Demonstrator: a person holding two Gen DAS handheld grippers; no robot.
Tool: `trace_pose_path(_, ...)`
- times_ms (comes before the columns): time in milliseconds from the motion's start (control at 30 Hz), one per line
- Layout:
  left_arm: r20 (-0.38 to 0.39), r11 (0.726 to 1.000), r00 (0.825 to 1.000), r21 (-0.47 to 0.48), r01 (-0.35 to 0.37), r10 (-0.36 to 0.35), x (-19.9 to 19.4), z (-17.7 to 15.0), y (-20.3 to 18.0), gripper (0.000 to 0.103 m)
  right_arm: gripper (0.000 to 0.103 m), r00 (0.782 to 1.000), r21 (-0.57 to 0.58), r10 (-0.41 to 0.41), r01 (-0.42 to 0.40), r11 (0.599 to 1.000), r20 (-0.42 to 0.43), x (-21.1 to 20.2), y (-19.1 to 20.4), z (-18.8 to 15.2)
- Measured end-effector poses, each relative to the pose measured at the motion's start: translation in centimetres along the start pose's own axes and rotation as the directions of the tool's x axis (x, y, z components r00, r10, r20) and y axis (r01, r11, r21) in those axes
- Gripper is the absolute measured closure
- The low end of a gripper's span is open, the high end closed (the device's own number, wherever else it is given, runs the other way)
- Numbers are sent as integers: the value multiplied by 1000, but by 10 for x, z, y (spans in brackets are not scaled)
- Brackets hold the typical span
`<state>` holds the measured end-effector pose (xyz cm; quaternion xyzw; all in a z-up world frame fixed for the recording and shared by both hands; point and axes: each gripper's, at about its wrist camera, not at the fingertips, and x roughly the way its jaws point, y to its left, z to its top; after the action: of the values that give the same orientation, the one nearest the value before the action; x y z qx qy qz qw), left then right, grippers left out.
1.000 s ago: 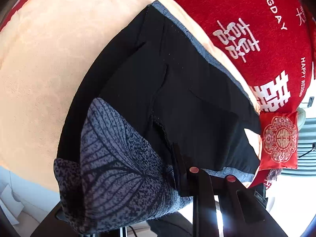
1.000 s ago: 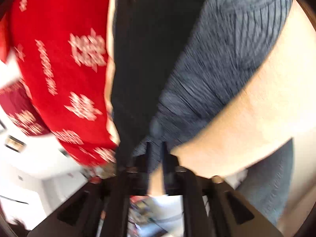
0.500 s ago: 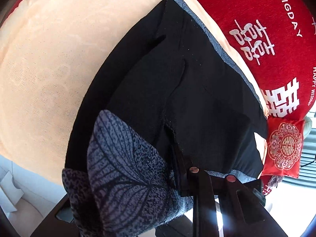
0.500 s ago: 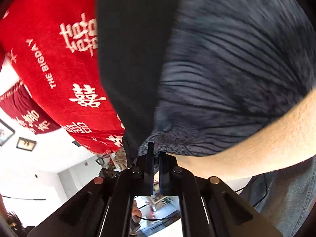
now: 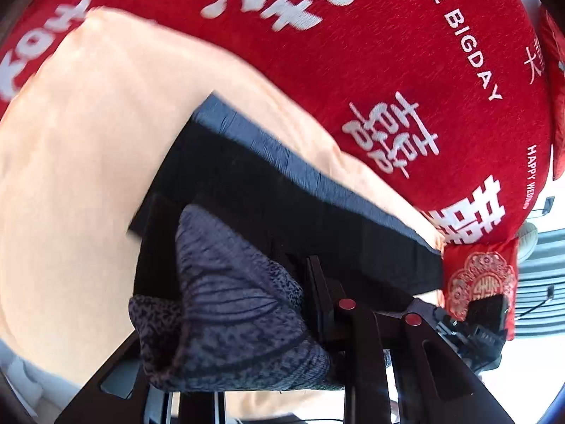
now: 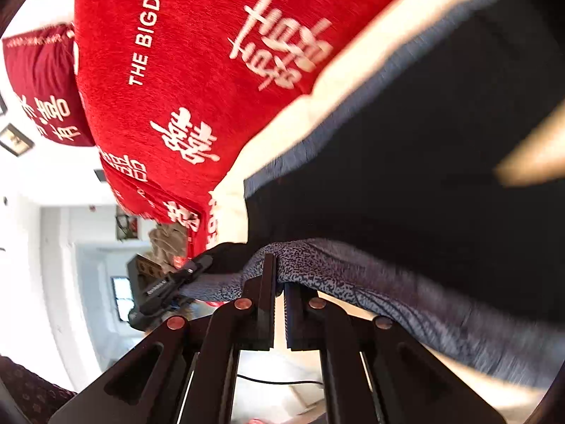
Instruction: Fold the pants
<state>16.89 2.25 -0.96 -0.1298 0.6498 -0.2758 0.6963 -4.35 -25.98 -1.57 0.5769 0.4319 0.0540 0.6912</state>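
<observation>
- My left gripper (image 5: pixel 339 282) has its jaws clenched on the near edge of the pants (image 5: pixel 268 219), where plain black cloth meets a grey panel printed with dark leaf veins; the cloth bunches over the left side of the jaws.
- My right gripper (image 6: pixel 279 275) is clenched on the same grey patterned edge. Its jaws have just closed, and the cloth drapes across their tips and trails away to the right.
- In the left wrist view the pants lie as a dark, flattened shape on a pale peach cover (image 5: pixel 70 148), with a narrow grey band along their far edge.
- That peach cover lies over a red blanket (image 5: pixel 406 53) — bright red with white characters and the words "THE BIGDAY" and "HAPPY WEDDING".
- A small red pillow (image 5: pixel 480 275) with a round gold and white emblem sits at the blanket's right edge, just beyond the pants.
- In the right wrist view the pants' black cloth fills the right half, the grey band running along its upper edge against the pale cover — both blurred.
- To the left of my right jaws in that view the other gripper shows, black and holding the same edge of cloth.
- Behind it lie white walls and a darker red cushion (image 6: pixel 42 81) at upper left.
</observation>
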Motion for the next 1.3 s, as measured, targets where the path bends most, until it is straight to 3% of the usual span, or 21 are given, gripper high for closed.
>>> trace_pose_path(100, 24, 998, 999, 32, -45, 44, 31, 37, -10, 76, 96, 998, -13, -46, 46, 999, -40, 22, -6, 59)
trace_pose_path(200, 18, 989, 990, 50, -137, 137, 76, 69, -10, 76, 95, 992, -5, -91, 91, 996, -91, 56, -24, 107)
trace_pose_path(333, -20, 981, 981, 10, -195, 195, 121, 91, 1, 76, 95, 967, -13, -199, 200, 980, -161, 100, -50, 144)
trace_pose_path(433, -41, 975, 975, 0, -220, 220, 122, 97, -3, 76, 95, 953, 12, -234, 241, 970, -190, 116, -60, 156)
trace_pose_path(500, -59, 975, 973, 6, -221, 221, 111, 98, -6, 74, 91, 952, 12, -232, 239, 971, -199, 115, -56, 157)
trace_pose_path(533, -65, 975, 973, 11, -221, 221, 103, 96, -7, 73, 78, 953, 3, -229, 234, 972, -197, 112, -51, 156)
trace_pose_path(567, -72, 975, 972, 18, -222, 223, 96, 94, -9, 73, 58, 957, -7, -223, 225, 974, -184, 107, -45, 155)
trace_pose_path(633, -85, 971, 967, 29, -238, 239, 84, 88, -11, 73, 37, 970, -36, -199, 196, 980, -138, 92, -25, 149)
trace_pose_path(700, -83, 968, 964, 20, -252, 252, 73, 82, -11, 73, 38, 975, -80, -196, 188, 979, -107, 80, -6, 140)
trace_pose_path(800, -82, 964, 962, -33, -263, 259, 63, 74, -3, 71, 38, 979, -142, -153, 133, 981, -139, 85, 18, 120)
trace_pose_path(833, -81, 958, 957, -43, -284, 280, 59, 72, 1, 53, 39, 977, -158, -135, 109, 981, -163, 91, 24, 113)
trace_pose_path(900, -56, 935, 935, -30, -353, 351, 53, 72, 4, 34, 39, 962, -197, -132, 85, 977, -237, 111, 32, 98)
trace_pose_path(1000, -56, 925, 924, 0, -379, 378, 49, 80, 7, 34, 39, 941, -260, -189, 116, 959, -280, 138, 34, 88)
trace_pose_path(1133, 17, 895, 896, 56, -443, 443, 37, 86, -4, 34, 38, 945, -222, -221, 168, 960, -242, 160, 18, 119)
trace_pose_path(1233, 66, 886, 887, 55, -460, 457, 22, 84, -10, 34, 38, 942, -122, -189, 160, 980, -279, 172, 10, 143)
trace_pose_path(1300, 77, 881, 883, 62, -468, 463, 15, 78, -15, 34, 38, 949, -152, -159, 121, 981, -272, 162, 21, 143)
